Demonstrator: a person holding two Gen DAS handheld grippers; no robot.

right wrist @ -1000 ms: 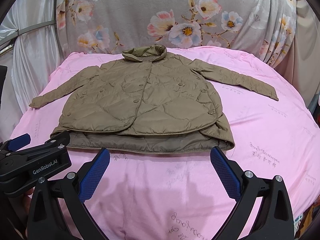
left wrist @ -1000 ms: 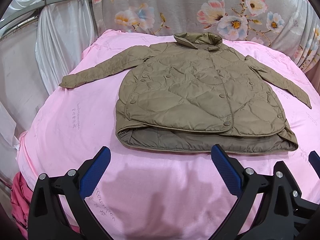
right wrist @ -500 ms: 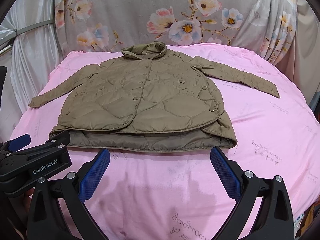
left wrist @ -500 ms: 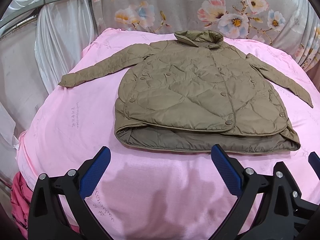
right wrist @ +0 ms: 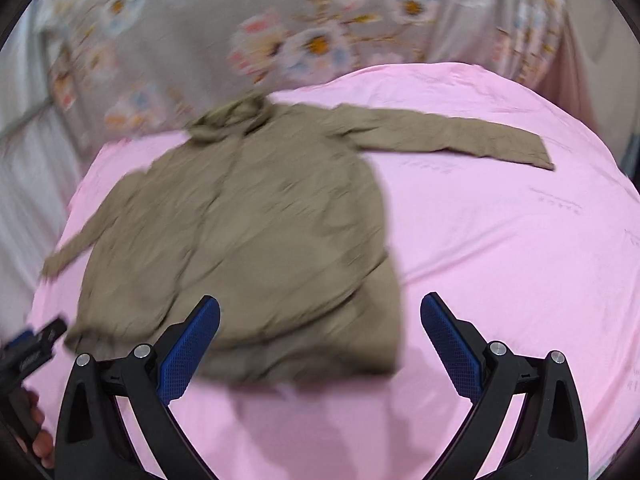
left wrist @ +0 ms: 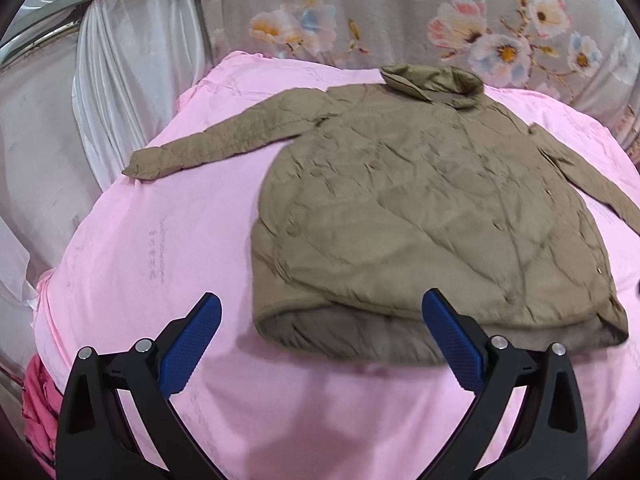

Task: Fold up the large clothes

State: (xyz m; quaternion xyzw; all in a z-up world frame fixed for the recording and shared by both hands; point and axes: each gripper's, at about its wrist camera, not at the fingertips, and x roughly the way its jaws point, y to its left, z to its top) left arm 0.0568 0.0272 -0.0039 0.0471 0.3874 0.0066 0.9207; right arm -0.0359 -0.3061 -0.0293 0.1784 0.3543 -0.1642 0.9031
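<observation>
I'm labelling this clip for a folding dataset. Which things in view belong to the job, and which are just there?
Part of the job:
- olive quilted jacket, spread flat
- left gripper, open
- right gripper, open

Just there:
- pink bedsheet
- floral curtain
- white drape

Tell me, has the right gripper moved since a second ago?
Yes. The right gripper has gone forward and swung right: against the pink bed cover, the jacket now sits larger and further left, its hem reaching the left fingertip. The gripper is open.

You see a pink sheet [left wrist: 160, 240] under everything, a floral cloth [left wrist: 360, 12] behind, and white drapes [left wrist: 120, 92] alongside.
</observation>
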